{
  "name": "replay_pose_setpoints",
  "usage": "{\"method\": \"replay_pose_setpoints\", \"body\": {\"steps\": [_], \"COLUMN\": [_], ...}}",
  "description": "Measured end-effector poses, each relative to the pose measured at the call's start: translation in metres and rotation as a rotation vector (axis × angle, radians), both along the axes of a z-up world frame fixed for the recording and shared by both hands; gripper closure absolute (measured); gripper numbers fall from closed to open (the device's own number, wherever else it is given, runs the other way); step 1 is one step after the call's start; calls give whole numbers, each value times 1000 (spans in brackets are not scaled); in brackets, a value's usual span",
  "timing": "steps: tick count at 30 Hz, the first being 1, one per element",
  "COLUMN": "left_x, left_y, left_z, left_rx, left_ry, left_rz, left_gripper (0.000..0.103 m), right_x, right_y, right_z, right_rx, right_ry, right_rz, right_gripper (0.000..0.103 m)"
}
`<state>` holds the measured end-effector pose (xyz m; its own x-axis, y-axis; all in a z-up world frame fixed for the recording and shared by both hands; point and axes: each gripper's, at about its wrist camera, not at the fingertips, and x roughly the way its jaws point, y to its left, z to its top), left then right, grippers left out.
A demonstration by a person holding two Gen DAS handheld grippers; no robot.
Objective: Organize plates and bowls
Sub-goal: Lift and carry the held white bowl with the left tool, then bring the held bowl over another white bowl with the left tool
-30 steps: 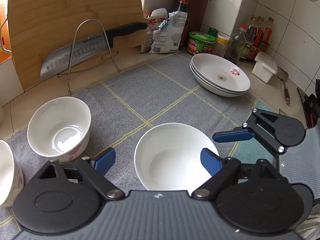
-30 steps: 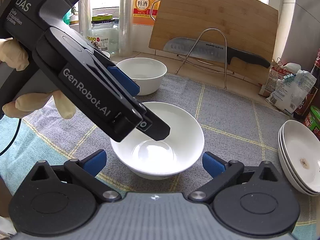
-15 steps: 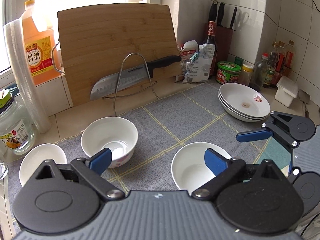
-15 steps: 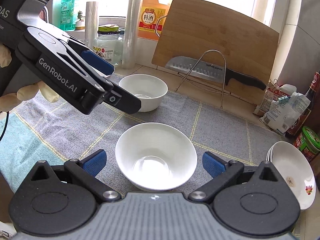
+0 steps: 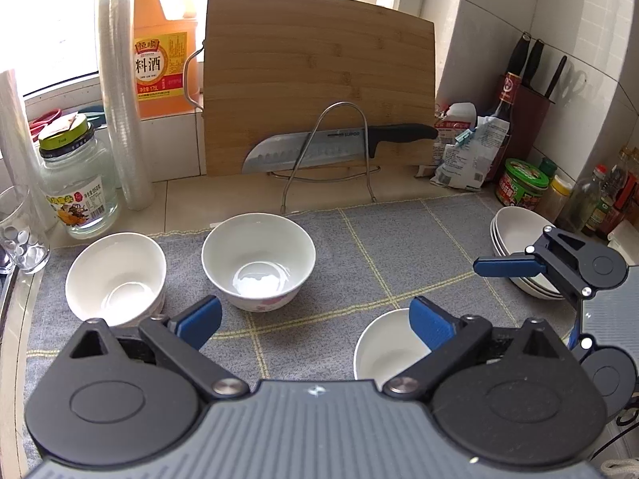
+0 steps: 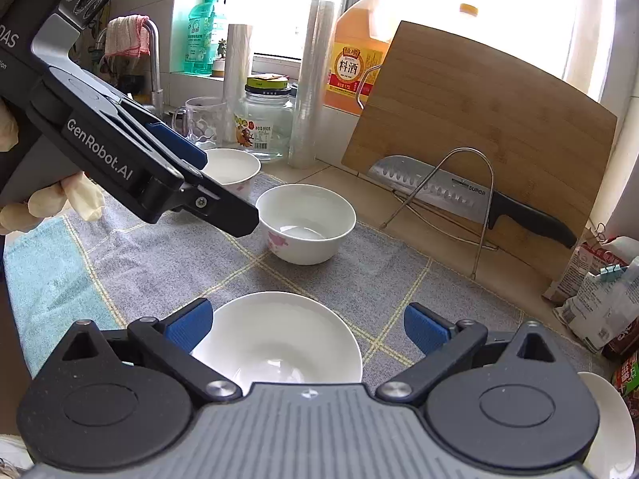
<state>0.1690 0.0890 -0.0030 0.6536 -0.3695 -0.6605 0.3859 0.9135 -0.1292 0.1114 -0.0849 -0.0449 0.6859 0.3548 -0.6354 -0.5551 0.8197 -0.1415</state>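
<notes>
A beige tiled counter [image 5: 223, 199] carries everything, and a grey checked cloth [image 5: 383, 247] with yellow lines covers most of it. On the cloth, ahead of the left gripper [image 5: 315, 317], stand a flowered bowl [image 5: 258, 260] and, left of it, another white bowl [image 5: 116, 277]. A plain bowl [image 5: 383, 353] sits under that gripper's right finger. Stacked plates [image 5: 515, 239] lie at the cloth's far right, behind the right gripper [image 6: 307, 323]. Beyond the cloth, on bare counter: a wire rack [image 5: 339, 151] with a knife [image 5: 319, 149], a leaning cutting board [image 5: 319, 72], a glass jar [image 5: 76, 183], a tumbler [image 5: 20, 227], and a green-lidded tub [image 5: 519, 183].
</notes>
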Motion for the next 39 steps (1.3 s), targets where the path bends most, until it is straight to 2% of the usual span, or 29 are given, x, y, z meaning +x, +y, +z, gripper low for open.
{"method": "replay_pose_setpoints", "body": {"steps": [8, 13, 17, 27, 34, 39], "left_x": [16, 25, 41, 97, 126, 140], "left_y": [1, -2, 2, 12, 11, 9], "left_z": [1, -10, -10, -21, -37, -48], "left_rx": [42, 74, 69, 163, 182, 186], "left_ry": [-8, -33, -33, -20, 38, 69], "left_rz": [24, -51, -123, -150, -221, -250], "left_gripper": [4, 4, 3, 4, 4, 12], "right_x": [8, 16, 22, 52, 73, 88], "right_y": [-2, 2, 11, 47, 66, 71], "right_z": [4, 2, 1, -7, -14, -23], "right_rx": [24, 26, 24, 31, -3, -27], "right_ry": [-5, 18, 34, 63, 69, 84], "right_rz": [22, -24, -74, -116, -121, -105], "right_gripper": [0, 0, 0, 0, 0, 0]}}
